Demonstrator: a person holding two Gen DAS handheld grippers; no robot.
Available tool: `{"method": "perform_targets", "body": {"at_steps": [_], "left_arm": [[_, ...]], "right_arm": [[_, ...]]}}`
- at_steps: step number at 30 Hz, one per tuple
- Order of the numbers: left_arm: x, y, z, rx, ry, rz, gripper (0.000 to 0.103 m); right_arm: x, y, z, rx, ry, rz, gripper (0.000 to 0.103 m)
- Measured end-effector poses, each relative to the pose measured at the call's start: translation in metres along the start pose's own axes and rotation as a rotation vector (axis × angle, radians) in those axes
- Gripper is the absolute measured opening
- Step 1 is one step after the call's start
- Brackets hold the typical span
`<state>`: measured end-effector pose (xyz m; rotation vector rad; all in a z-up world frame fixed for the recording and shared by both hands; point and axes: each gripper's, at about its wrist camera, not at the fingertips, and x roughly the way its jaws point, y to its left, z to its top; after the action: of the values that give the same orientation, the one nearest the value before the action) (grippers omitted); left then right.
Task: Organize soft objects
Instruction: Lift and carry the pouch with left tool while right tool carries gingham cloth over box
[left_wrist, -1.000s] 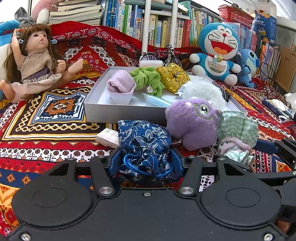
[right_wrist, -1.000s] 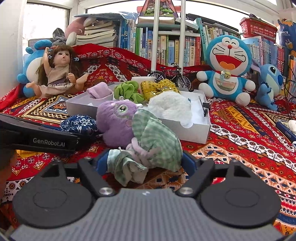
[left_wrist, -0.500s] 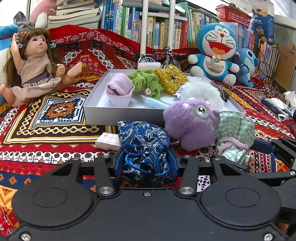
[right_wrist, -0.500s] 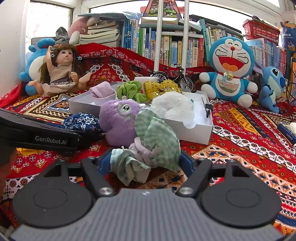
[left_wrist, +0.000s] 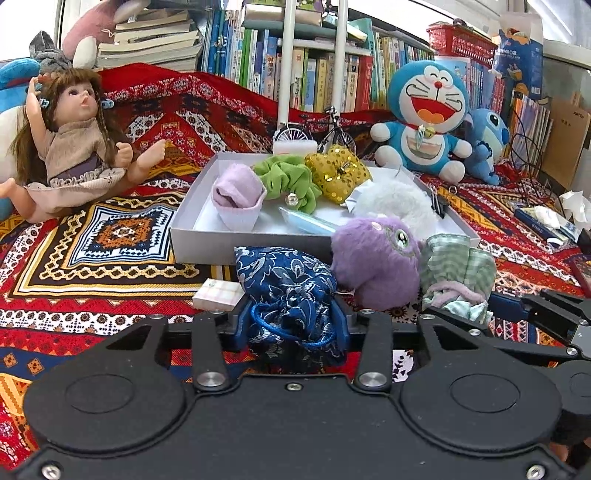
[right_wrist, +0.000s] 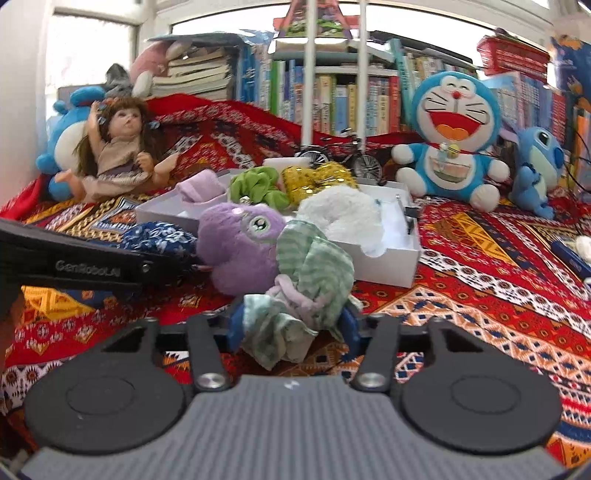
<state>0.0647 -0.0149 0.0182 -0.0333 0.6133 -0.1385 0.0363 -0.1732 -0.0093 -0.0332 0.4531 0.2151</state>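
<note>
My left gripper (left_wrist: 291, 328) is shut on a blue floral drawstring pouch (left_wrist: 288, 291), in front of the white box (left_wrist: 207, 240). My right gripper (right_wrist: 291, 328) is shut on a green checked cloth bundle (right_wrist: 314, 273), which also shows in the left wrist view (left_wrist: 458, 273). A purple plush toy (left_wrist: 373, 266) lies between the two, against the box front. The box holds a pink sock roll (left_wrist: 240, 195), a green scrunchie (left_wrist: 288, 177), a gold sequin piece (left_wrist: 340, 173) and a white fluffy item (left_wrist: 395, 203).
A doll (left_wrist: 70, 147) sits at the left on the patterned red cloth (left_wrist: 92, 236). A Doraemon plush (left_wrist: 424, 122) and a blue Stitch plush (left_wrist: 484, 144) sit at the back right. A small checked box (left_wrist: 218, 293) lies beside the pouch. Bookshelves stand behind.
Both grippers have closed in on their items and drawn slightly nearer to the box. The pouch and the cloth bundle now sit squeezed between the fingers.
</note>
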Motion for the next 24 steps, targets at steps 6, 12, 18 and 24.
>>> {"method": "perform_targets", "body": {"at_steps": [6,12,18,24], "left_arm": [[-0.012,0.002,0.008,-0.009,-0.04,0.002,0.039],[-0.022,0.005,0.02,-0.022,-0.073,-0.008,0.039],[-0.027,0.011,0.04,-0.03,-0.105,-0.012,0.039],[-0.024,0.019,0.056,-0.037,-0.127,0.0,0.039]], "right_arm": [[-0.012,-0.005,0.008,0.012,-0.036,-0.036,0.048],[-0.021,-0.017,0.02,0.054,-0.06,-0.056,0.048],[-0.021,-0.027,0.036,0.067,-0.071,-0.074,0.048],[-0.018,-0.03,0.05,0.049,-0.08,-0.065,0.048]]}}
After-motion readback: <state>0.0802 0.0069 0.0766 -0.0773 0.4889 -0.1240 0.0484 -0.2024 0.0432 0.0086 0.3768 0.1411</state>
